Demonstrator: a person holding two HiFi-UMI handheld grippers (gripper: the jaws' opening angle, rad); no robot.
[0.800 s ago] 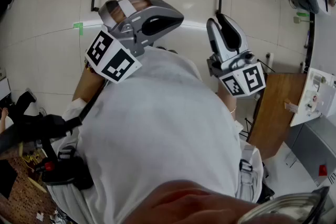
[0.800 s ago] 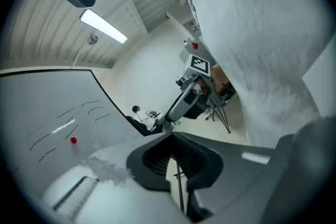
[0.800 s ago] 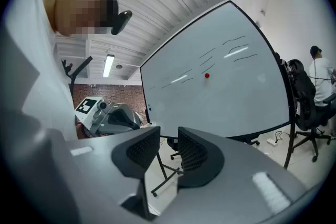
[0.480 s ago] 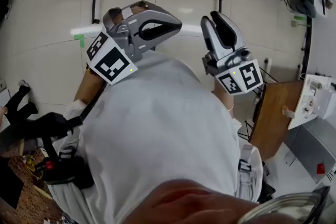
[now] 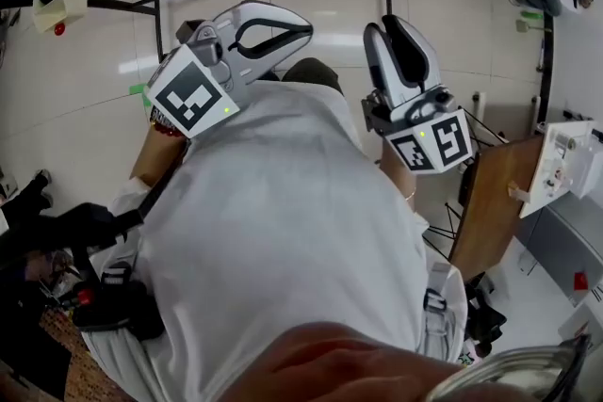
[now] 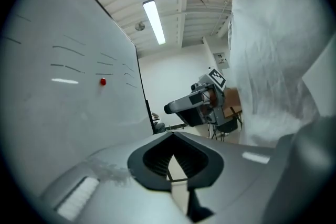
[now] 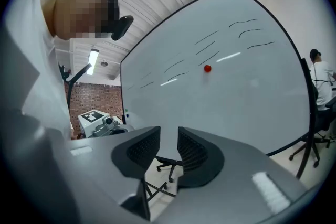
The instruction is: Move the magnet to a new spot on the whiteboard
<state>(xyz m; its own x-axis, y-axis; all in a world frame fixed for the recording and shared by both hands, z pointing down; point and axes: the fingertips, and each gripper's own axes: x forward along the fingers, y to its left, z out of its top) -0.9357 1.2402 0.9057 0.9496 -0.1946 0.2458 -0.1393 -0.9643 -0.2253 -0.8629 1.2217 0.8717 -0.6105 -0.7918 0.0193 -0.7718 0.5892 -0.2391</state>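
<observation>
Whiteboard (image 7: 252, 107): far ahead, red magnet (image 7: 208, 68) untouched.
Left gripper (image 6: 170, 135): jaws together, idle.
Right gripper (image 7: 169, 147): jaws slightly apart, empty, likely readied for grabbing.

The head camera looks steeply down, close over the person's white cloth shirt (image 5: 283, 231), with the left tool (image 5: 303, 31) at 11 o'clock and the right tool (image 5: 386, 22) at 1 o'clock. The left gripper view tilts up along its jaws, the large white whiteboard (image 6: 63, 113) at 9 o'clock; the right gripper view has that board from 12 to 4 o'clock. Both share its small round red magnet (image 6: 102, 81), and each shows the other tool
</observation>
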